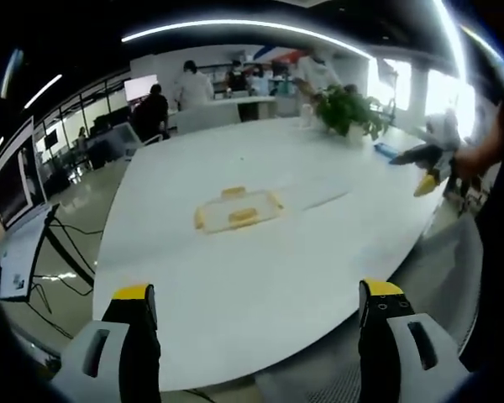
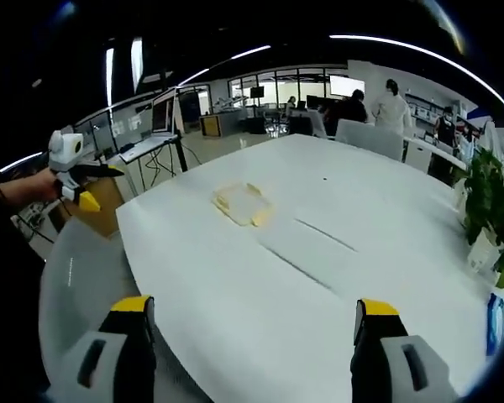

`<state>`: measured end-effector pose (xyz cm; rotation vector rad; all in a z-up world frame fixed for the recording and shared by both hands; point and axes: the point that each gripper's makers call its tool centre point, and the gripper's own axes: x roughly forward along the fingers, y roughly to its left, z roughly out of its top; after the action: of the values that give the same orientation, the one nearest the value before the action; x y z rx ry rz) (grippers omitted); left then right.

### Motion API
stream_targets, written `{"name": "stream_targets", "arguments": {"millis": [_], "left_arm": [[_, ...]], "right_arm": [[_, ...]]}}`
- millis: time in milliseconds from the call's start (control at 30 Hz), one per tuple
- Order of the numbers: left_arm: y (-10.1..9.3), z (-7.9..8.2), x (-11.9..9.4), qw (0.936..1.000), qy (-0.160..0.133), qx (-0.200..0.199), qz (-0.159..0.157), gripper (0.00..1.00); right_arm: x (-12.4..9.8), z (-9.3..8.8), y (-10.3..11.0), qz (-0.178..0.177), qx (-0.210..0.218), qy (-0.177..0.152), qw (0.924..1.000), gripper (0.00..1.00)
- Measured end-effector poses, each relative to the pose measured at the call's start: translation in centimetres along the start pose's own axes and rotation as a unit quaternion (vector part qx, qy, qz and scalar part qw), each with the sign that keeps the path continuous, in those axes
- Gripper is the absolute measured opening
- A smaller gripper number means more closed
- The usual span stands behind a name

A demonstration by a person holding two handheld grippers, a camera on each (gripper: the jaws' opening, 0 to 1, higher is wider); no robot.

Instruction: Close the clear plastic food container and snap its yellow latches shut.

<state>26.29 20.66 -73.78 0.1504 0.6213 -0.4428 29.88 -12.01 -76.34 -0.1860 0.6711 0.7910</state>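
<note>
A flat clear plastic food container (image 1: 235,210) with yellow latches on its sides lies near the middle of a big white table (image 1: 260,285). It is too small to tell whether its lid is pressed down. My left gripper (image 1: 257,290) is open, back at the near table edge, far from the container. A hand holds my right gripper (image 1: 428,168) off the table's right side. In the right gripper view the container (image 2: 244,204) lies well ahead of the open right gripper (image 2: 254,306). The left gripper (image 2: 76,180) is held at the far left.
A potted plant (image 1: 349,109) stands at the table's far end, also seen as the plant (image 2: 496,210). A blue item (image 2: 494,323) lies near it. A grey chair (image 2: 76,277) sits by the table edge. Monitors (image 1: 17,180) and cables are on the floor side. People stand at distant counters.
</note>
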Motion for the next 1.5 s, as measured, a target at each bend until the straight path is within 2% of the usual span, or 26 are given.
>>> {"name": "stream_targets", "arguments": {"millis": [233,367,533,633,900,1033,1100,1200,1500], "left_arm": [[0.3,-0.1,0.0,1.0000,0.002,-0.001,0.001,0.99],[1.0,-0.6,0.1,0.9999,0.009,-0.004,0.008,0.99],[1.5,-0.5,0.1,0.9998,0.012,-0.006,0.013,0.99],[1.9,-0.2,0.1,0.9998,0.008,-0.012,0.015,0.99],[2.3,-0.4,1.2,0.9997,0.017,-0.010,0.018,0.99],[2.4,-0.3,1.6,0.9996,0.021,-0.010,0.015,0.99],[2.5,-0.2,2.3,0.9996,0.026,-0.006,0.011,0.99],[2.7,0.0,3.0,0.9996,0.028,0.001,0.008,0.99],[2.6,1.6,5.2,0.9993,0.030,0.019,-0.011,0.99]], "right_arm": [[1.1,1.4,0.3,0.016,-0.015,0.001,0.9998,1.00],[2.0,2.6,0.7,0.028,-0.022,0.007,0.9993,1.00],[3.2,3.9,0.2,0.042,-0.048,0.011,0.9979,1.00],[4.3,4.8,0.8,0.056,-0.067,0.015,0.9961,1.00],[6.3,5.6,1.2,0.076,-0.081,0.022,0.9936,1.00],[7.4,6.6,1.9,0.091,-0.082,0.016,0.9923,1.00],[8.0,7.6,1.8,0.093,-0.090,0.010,0.9915,1.00],[8.8,8.3,1.2,0.096,-0.082,0.002,0.9920,1.00],[9.8,9.5,1.1,0.091,-0.088,-0.010,0.9919,1.00]]}}
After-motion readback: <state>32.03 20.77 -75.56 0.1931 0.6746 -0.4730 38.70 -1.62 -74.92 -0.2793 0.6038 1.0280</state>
